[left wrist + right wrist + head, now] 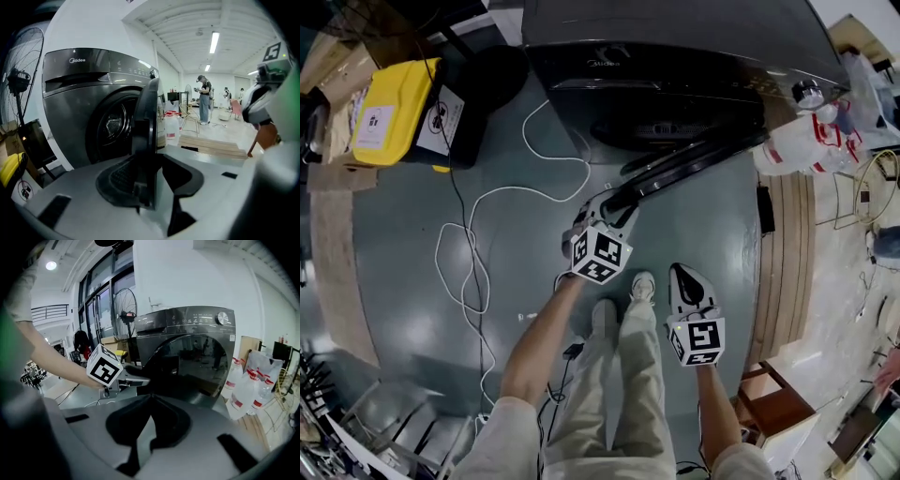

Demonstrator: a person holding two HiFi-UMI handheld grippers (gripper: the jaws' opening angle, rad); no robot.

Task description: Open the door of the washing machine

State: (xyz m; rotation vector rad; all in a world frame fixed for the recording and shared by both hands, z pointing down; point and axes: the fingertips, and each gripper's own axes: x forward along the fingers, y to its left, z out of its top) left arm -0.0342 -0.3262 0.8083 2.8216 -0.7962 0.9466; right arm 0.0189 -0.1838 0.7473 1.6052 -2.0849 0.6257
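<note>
The dark grey washing machine (675, 56) stands at the top of the head view, with its round door (694, 159) swung out towards me. My left gripper (614, 211) holds the door's free edge. In the left gripper view the door (145, 122) stands edge-on between the jaws of the left gripper (147, 164), with a pad against each side, and the drum opening (110, 126) shows behind it. My right gripper (686, 277) hangs lower right, apart from the door, its tips together on nothing. The right gripper (151, 399) looks at the door's glass (197, 362).
A yellow-and-black case (403, 108) sits left of the machine. A white cable (478, 244) loops over the floor. Water jugs (802, 141) and wooden boards (787, 262) lie to the right. My feet (623, 300) stand below the door. A standing fan (124, 308) is beside the machine.
</note>
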